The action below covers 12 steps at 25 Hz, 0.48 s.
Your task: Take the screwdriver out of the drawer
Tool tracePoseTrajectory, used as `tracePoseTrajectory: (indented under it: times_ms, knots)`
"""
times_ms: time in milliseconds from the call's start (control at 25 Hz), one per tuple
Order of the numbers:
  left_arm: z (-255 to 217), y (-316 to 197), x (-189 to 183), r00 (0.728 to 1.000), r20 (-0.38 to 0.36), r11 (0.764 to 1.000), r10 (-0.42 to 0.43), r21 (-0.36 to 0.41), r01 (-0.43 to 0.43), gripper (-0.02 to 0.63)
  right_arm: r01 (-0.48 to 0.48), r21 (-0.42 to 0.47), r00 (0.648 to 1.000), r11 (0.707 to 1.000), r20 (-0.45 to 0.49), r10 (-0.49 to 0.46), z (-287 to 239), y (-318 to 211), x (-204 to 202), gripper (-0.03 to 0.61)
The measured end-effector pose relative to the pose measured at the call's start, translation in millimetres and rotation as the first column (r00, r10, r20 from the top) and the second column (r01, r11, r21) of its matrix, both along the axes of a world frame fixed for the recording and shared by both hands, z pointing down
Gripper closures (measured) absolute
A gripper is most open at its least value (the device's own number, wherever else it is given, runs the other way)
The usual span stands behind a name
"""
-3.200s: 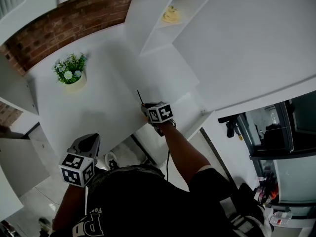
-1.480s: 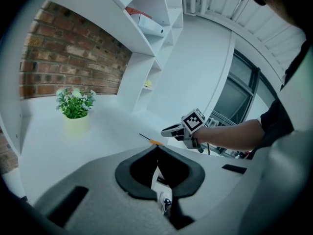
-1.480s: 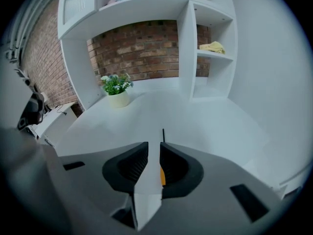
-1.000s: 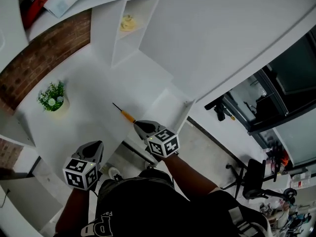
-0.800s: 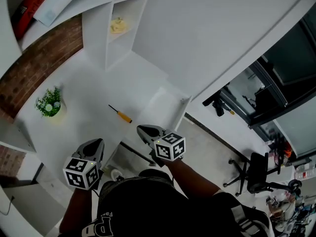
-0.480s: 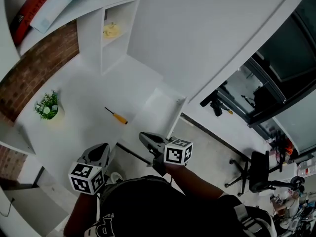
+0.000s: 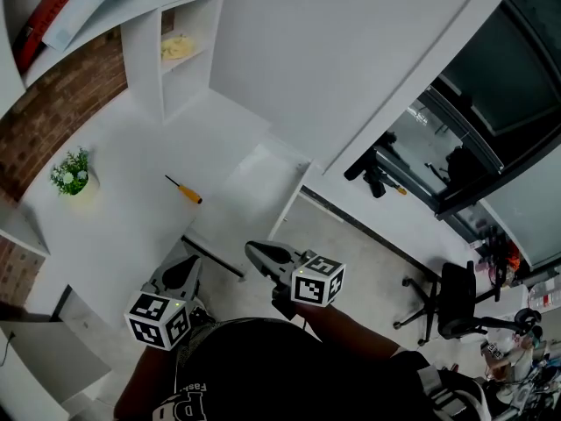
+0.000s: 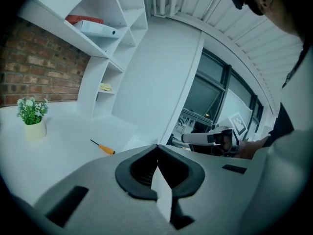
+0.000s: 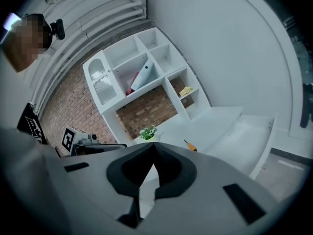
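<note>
The screwdriver lies flat on the smooth white desk, outside the open drawer and just beside it, well ahead of both tools' tips. Its long axis runs aslant: the thin dark shaft points away from the tools and leftward, with the stubby orange handle at the end nearer the drawer. The left tool and the right tool hang short of the desk edge. Each has its jaws pressed together on nothing, grey shells with black pads. Far ahead of the left tool stands a leafy potted plant.
</note>
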<state>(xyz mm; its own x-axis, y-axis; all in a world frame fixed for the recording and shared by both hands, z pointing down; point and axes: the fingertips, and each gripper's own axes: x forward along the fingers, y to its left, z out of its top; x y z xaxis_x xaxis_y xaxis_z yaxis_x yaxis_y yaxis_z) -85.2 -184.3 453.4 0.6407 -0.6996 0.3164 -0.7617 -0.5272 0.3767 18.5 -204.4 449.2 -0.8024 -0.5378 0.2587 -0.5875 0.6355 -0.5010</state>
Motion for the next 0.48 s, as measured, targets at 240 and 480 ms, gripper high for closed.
tracePoseTrajectory:
  times_ms: [240, 480]
  knots:
    - [-3, 48, 60, 0.999, 0.003, 0.999, 0.038, 0.006, -0.038, 0.598, 0.022, 0.066, 0.999, 0.998, -0.029, -0.021, -9, 50, 41, 0.574]
    - [0, 94, 97, 0.999, 0.027, 0.999, 0.046, -0.003, -0.046, 0.598, 0.012, 0.091, 0.999, 0.996, -0.031, -0.009, -12, 94, 82, 0.574]
